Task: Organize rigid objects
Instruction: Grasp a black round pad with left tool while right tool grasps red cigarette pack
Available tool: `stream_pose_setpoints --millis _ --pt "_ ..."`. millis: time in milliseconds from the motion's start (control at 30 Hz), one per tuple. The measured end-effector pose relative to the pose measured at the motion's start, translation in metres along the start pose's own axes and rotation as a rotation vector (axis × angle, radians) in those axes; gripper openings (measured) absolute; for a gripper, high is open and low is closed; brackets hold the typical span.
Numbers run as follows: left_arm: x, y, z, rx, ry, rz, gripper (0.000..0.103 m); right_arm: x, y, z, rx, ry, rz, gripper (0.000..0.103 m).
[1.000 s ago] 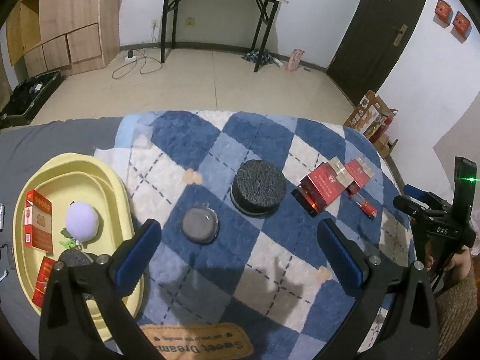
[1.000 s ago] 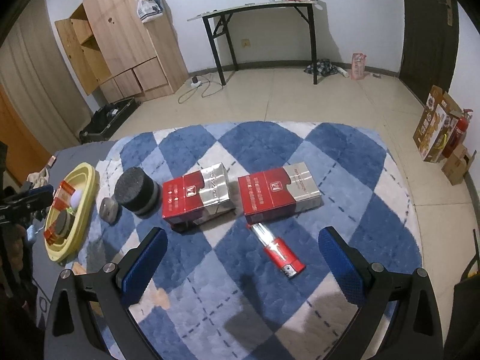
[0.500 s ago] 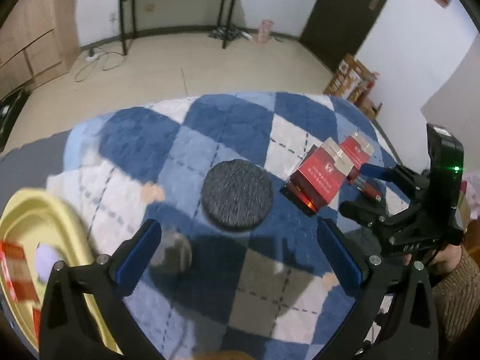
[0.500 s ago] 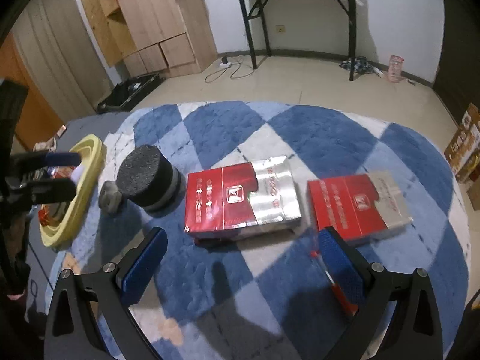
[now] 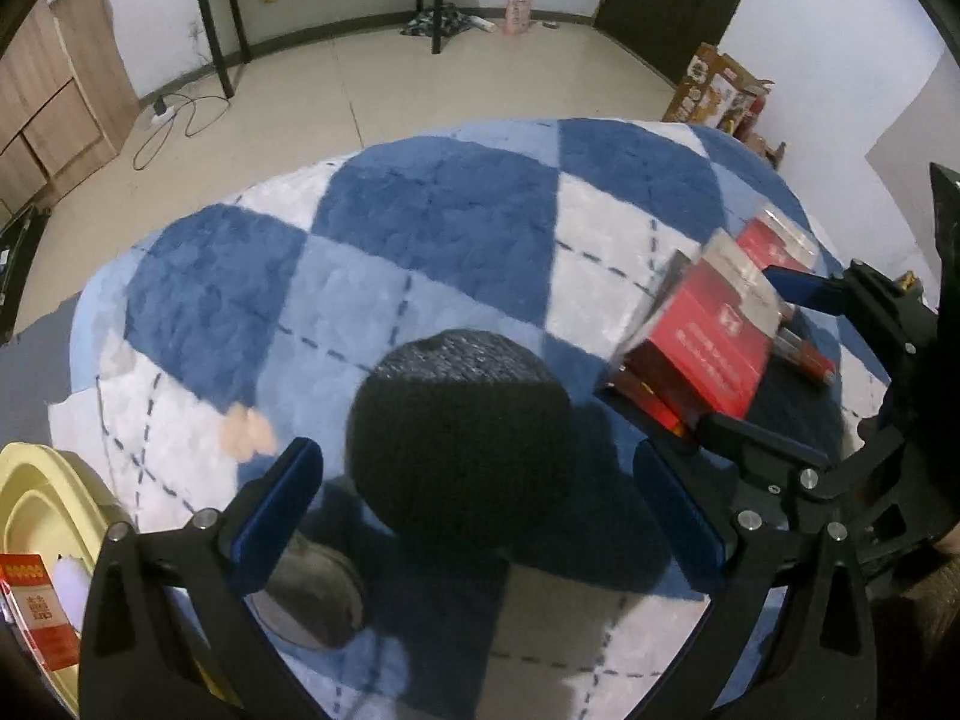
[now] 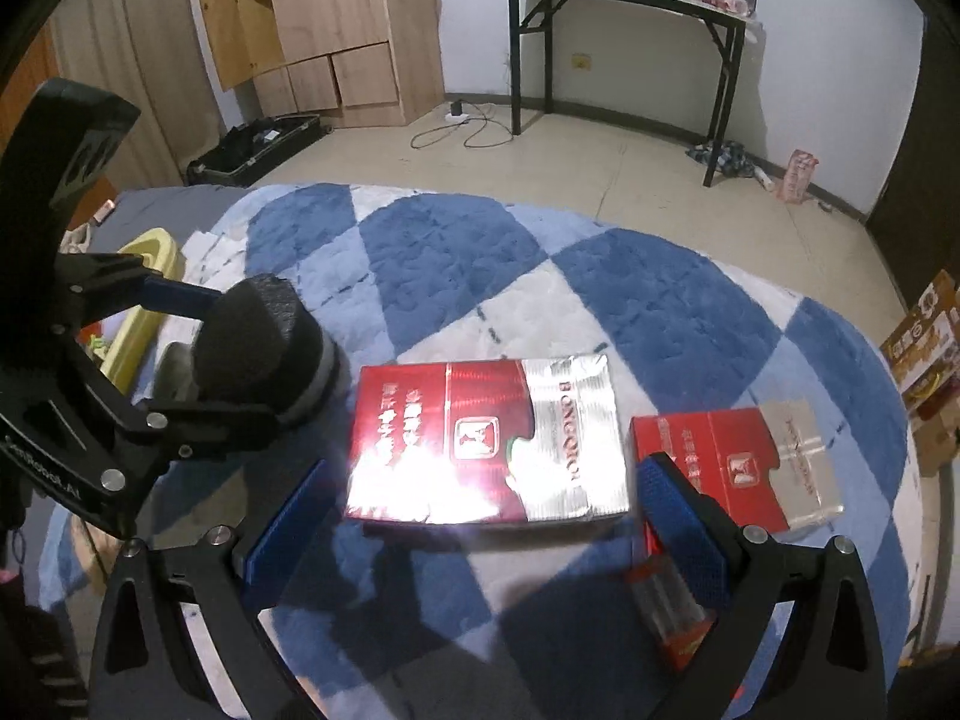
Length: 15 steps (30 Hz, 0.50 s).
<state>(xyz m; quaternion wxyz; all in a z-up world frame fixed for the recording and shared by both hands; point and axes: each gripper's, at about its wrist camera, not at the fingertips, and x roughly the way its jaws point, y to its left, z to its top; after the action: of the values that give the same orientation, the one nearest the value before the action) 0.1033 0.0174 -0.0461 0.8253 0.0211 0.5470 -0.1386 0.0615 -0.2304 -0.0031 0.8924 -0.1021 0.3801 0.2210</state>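
**A:** Where do things stand on your side?

**B:** My left gripper is spread wide with the black foam puck sitting between the jaws, not yet pinched. From the right wrist view I see the same: the left gripper straddling the puck on the blue checked blanket. My right gripper is also released, its jaws either side of the near edge of the big red carton.

**A:** How do you expect the puck to handle?

**B:** Light and a bit spongy, I'd judge, with a rough surface that should not slip. I would take it across the side wall, low, and close gently so it does not squash and pop out.

**A:** And the carton?

**B:** Stiff cardboard with a glossy wrap, so slippery. Across the short sides near the middle seems safest. The smaller red pack lies just beside it, and a red lighter is down by my right-hand finger, so I must not sweep either.

**A:** Where does it all go?

**B:** Probably the yellow tray to my left, which already holds a small red box. A round metal tin lies between the tray and the puck, under my left finger.
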Motion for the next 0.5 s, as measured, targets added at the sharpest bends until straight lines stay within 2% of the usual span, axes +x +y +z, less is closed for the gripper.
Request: stream_pose_setpoints --millis 100,200,333,367,400,500 --pt "-0.002 0.004 -0.001 -0.023 -0.007 -0.018 0.103 0.004 0.002 0.0 -0.01 -0.009 0.026 0.103" --pt "0.002 0.002 0.0 0.001 -0.006 -0.014 0.103 0.009 0.003 0.0 -0.019 -0.02 0.006 0.103" --pt "0.008 0.006 0.001 -0.04 -0.014 -0.023 0.1 0.013 0.003 -0.001 -0.022 -0.047 0.0 0.1" --pt "0.011 0.007 0.001 -0.049 -0.01 -0.024 0.089 0.015 0.004 -0.002 -0.03 -0.055 -0.007 0.091" --pt "0.014 0.008 0.001 -0.051 -0.001 -0.027 0.072 0.016 0.004 -0.003 -0.034 -0.054 -0.01 0.09" --pt "0.015 0.006 -0.002 -0.03 -0.012 -0.023 0.071 0.018 0.003 -0.005 -0.032 -0.067 -0.006 0.09"
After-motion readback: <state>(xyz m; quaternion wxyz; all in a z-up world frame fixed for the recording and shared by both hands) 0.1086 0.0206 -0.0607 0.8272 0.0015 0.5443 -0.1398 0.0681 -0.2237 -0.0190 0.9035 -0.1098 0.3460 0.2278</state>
